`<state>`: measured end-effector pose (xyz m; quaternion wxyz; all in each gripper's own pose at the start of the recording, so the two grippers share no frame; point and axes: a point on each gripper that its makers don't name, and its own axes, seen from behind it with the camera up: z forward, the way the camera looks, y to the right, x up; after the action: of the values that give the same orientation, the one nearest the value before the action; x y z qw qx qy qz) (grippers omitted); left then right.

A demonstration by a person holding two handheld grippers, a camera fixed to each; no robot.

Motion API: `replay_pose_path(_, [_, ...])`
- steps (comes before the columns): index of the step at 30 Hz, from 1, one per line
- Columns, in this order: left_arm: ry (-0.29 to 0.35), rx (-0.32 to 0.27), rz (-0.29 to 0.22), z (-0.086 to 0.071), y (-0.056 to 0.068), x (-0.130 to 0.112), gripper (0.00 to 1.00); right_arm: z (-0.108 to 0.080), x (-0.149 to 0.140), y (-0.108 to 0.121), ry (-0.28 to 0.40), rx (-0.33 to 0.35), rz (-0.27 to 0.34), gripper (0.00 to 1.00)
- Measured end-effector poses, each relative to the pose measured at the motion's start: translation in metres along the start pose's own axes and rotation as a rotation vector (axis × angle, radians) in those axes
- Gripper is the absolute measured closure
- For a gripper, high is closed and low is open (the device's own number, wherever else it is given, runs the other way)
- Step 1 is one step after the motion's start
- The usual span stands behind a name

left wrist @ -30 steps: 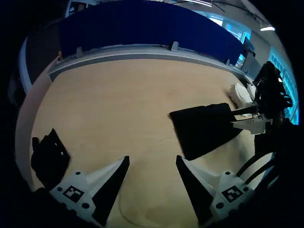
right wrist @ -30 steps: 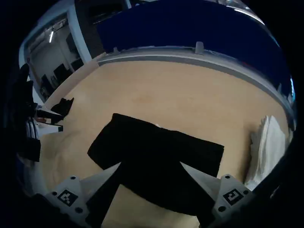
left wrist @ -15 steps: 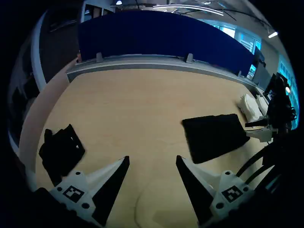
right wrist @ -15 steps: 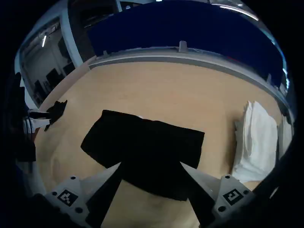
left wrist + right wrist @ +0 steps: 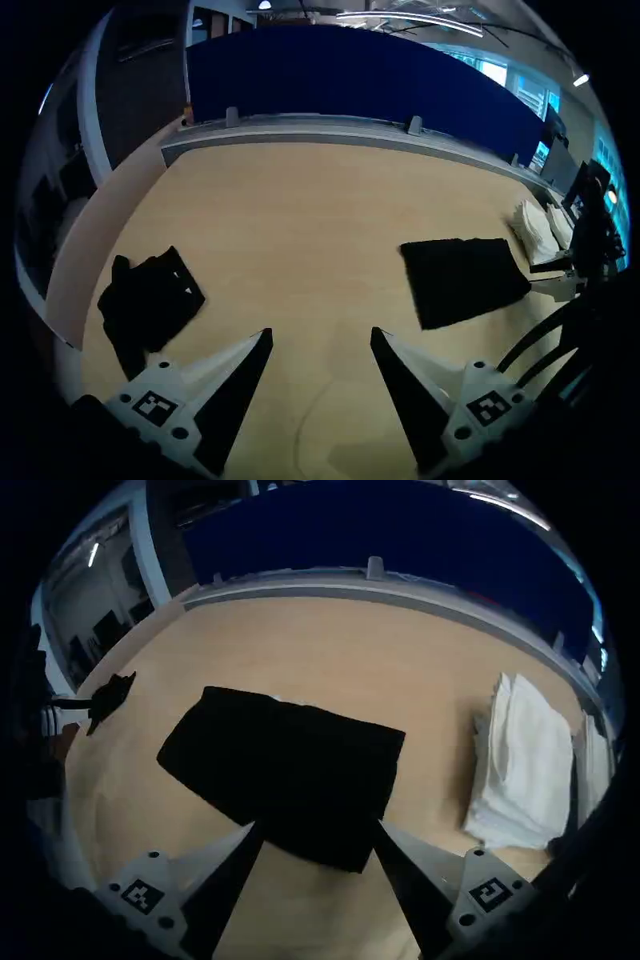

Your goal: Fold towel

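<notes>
Two fingers of the left gripper [image 5: 320, 352] stand apart in the left gripper view, holding nothing. The black towel [image 5: 464, 280] lies ahead to the right on the pale wooden counter [image 5: 304, 200], with a blue partition [image 5: 360, 72] behind. In the right gripper view, the right gripper [image 5: 316, 836] is spread wide. The towel's near edge lies between its fingers, folded flat and rectangular, and white towels [image 5: 524, 760] are stacked to its right.

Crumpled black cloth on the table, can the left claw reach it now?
Probably yes: the left claw is open, and only bare table lies between it and the crumpled black cloth.
</notes>
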<state>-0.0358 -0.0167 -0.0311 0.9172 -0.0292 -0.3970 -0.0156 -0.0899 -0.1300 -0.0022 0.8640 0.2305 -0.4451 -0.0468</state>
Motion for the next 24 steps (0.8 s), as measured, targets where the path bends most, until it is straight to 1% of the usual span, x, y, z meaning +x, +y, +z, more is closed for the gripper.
replay_pose_path(8, [-0.024,0.024,-0.009,-0.017,-0.015,-0.025,0.09,-0.007,-0.023,0.016,-0.038,-0.018,-0.020,0.00])
replay_pose_path(14, [-0.048,0.036,-0.025,-0.029,-0.022,-0.043,0.09,-0.004,-0.029,0.026,-0.046,-0.029,-0.014,0.00])
replay_pose_path(18, [-0.054,0.041,-0.036,-0.033,-0.025,-0.049,0.09,-0.002,-0.032,0.029,-0.050,-0.027,-0.009,0.01])
replay_pose_path(20, [-0.054,0.042,-0.038,-0.034,-0.026,-0.050,0.09,-0.002,-0.033,0.030,-0.054,-0.024,-0.009,0.04])
replay_pose_path(22, [-0.054,0.043,-0.037,-0.034,-0.027,-0.050,0.09,-0.002,-0.034,0.031,-0.060,-0.025,-0.013,0.09])
replay_pose_path(24, [-0.054,0.043,-0.035,-0.034,-0.027,-0.050,0.09,-0.001,-0.036,0.032,-0.068,-0.025,-0.018,0.17])
